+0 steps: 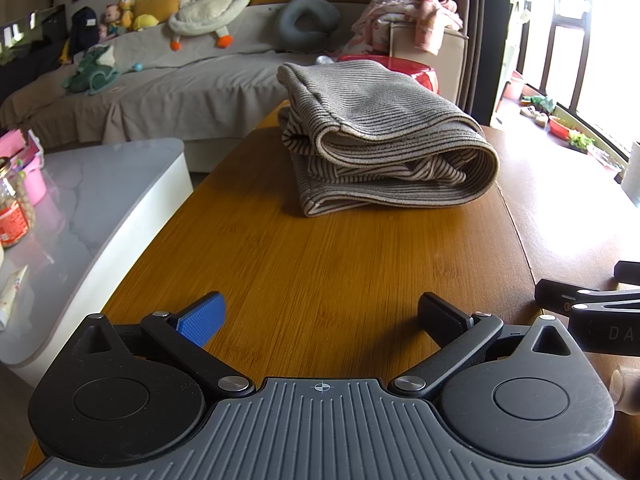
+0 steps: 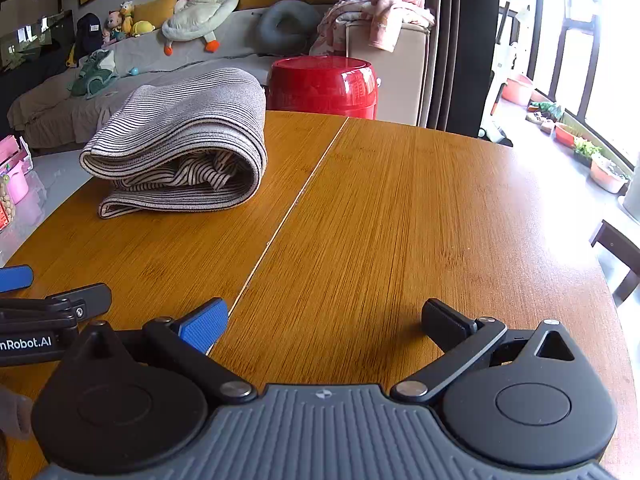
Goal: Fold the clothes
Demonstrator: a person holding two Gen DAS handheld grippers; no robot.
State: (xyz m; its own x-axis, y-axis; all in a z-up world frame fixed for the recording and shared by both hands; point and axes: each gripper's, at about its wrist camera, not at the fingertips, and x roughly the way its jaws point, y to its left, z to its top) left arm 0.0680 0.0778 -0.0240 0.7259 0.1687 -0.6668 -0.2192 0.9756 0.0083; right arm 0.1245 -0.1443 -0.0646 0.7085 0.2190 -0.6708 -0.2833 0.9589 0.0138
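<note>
A grey striped garment (image 1: 380, 140) lies folded in a thick bundle on the far part of the wooden table (image 1: 320, 264). It also shows in the right wrist view (image 2: 180, 144), at the far left of the table (image 2: 400, 220). My left gripper (image 1: 320, 316) is open and empty, low over the table's near part, well short of the garment. My right gripper (image 2: 324, 320) is open and empty, beside the left one to its right. Its fingers (image 1: 560, 296) show at the right edge of the left wrist view. The left gripper's fingers (image 2: 80, 300) show at the left edge of the right wrist view.
A white marble side table (image 1: 100, 208) with a jar (image 1: 12, 216) and pink items stands left of the wooden table. A red drum stool (image 2: 324, 84) stands behind the table. A sofa (image 1: 160, 80) with plush toys lies beyond. Windows are at the right.
</note>
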